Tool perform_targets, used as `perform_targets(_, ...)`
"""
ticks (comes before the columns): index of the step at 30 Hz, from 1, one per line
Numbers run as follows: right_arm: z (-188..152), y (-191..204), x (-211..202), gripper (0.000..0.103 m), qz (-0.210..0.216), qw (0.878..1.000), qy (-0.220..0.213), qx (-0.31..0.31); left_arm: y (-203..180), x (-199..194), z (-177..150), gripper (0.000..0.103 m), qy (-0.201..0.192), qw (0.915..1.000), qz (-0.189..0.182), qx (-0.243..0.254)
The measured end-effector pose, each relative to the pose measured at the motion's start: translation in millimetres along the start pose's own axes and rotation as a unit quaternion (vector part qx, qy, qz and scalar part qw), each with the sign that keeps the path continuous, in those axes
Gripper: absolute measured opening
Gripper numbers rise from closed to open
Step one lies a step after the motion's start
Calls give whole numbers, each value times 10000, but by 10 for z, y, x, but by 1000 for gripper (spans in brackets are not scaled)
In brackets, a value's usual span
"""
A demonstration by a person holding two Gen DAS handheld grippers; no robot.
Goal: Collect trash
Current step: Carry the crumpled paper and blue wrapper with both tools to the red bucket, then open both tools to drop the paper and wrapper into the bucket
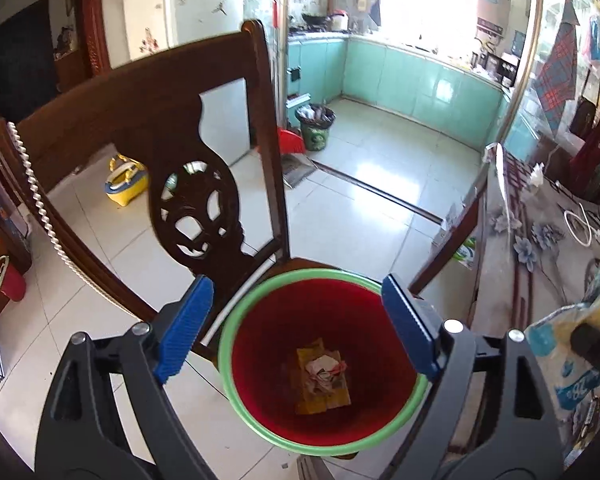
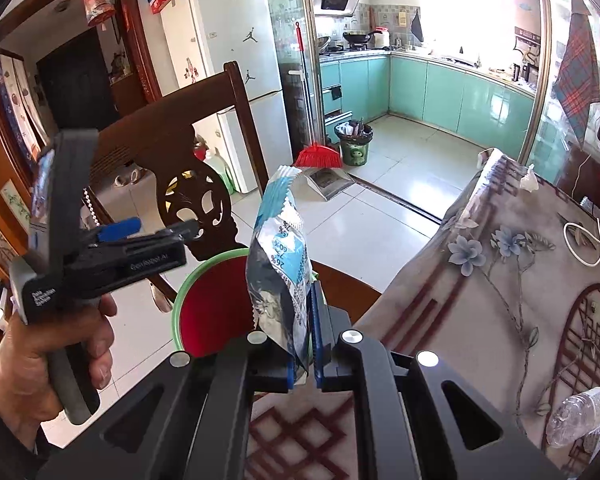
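The worktop [image 2: 500, 280], draped in a grey cloth printed with blue flowers and red lattice, fills the right of both views; a white cable [image 2: 584, 244] loops near its far right edge, a clear plastic bottle [image 2: 580, 416] lies at its near right side, and a crumpled white tissue [image 2: 529, 181] sits at its far corner. A dark carved wooden chair [image 1: 172, 152] stands just off the worktop's left edge, its back rising behind a red bin [image 1: 324, 360] with a green rim that rests on the chair seat; at the bin's bottom lie a yellow wrapper [image 1: 324, 392] and crumpled paper scraps [image 1: 325, 371] on top of it. The left gripper [image 1: 300, 328] hangs above the bin with its blue fingers [image 1: 186, 328] spread wide to either side of the rim and nothing between them; in the right wrist view the person's left hand [image 2: 48, 344] grips its handle. The right gripper [image 2: 302, 360] sits over the worktop's near left edge, beside the bin; its fingers are closed tight on the lower end of a blue-and-silver snack wrapper [image 2: 280, 272], which stands upright above them with its crimped top tilted slightly right.
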State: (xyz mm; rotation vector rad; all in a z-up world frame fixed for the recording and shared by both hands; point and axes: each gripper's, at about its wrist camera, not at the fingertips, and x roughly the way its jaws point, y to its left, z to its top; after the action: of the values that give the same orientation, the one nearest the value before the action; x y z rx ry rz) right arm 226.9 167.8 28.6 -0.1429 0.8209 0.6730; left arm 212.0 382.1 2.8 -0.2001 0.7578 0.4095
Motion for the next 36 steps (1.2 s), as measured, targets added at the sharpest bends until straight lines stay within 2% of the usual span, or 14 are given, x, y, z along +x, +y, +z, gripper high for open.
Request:
perform_targets(4, 33, 155, 203, 7, 212, 9997, 93, -93, 268, -261, 105, 87, -523, 9969, 433, -408)
perform_targets(10, 44, 481, 589, 7, 323, 9981, 335, -413, 571, -495, 189, 88, -927, 9887, 621, -998)
perform_targets(18, 4, 726, 1062, 8, 253, 9950, 689, -674, 767, -535, 212, 90, -984, 9842, 657, -1316)
perform_targets(20, -7, 747, 1118, 12, 126, 9948, 707, -729, 789, -539, 201, 90, -999, 9838, 666, -1329)
perform_targets(21, -12, 749, 1142, 16, 106, 9946, 731, -727, 794, -541, 204, 90, -1011, 9836, 692, -1322)
perform_targets(22, -17, 741, 1152, 34, 100, 9949, 736, -690, 801, -540, 208, 90, -1016, 9835, 709, -1320)
perform_targets(24, -21, 716, 1117, 57, 28, 9960, 641, -623, 810, -535, 202, 90, -1005, 9834, 693, -1342)
perform_targets(25, -18, 706, 1086, 59, 24, 9962, 607, -617, 807, -529, 200, 92, -1003, 9834, 704, -1336)
perform_targets(27, -7, 694, 1017, 73, 3, 9964, 562, -631, 793, -537, 198, 92, -1020, 9834, 713, -1324)
perform_targets(29, 5, 682, 917, 76, -56, 9965, 501, -668, 771, -545, 192, 93, -1027, 9836, 701, -1307)
perform_targets(31, 5, 655, 774, 88, -129, 9969, 387, -678, 736, -558, 187, 98, -1044, 9839, 680, -1283)
perform_targets(33, -13, 588, 572, 96, -252, 9972, 208, -677, 681, -581, 192, 98, -1059, 9848, 590, -1244)
perform_targets(36, -66, 417, 245, 96, -427, 9973, 23, -590, 533, -645, 199, 98, -1124, 9867, 343, -1123)
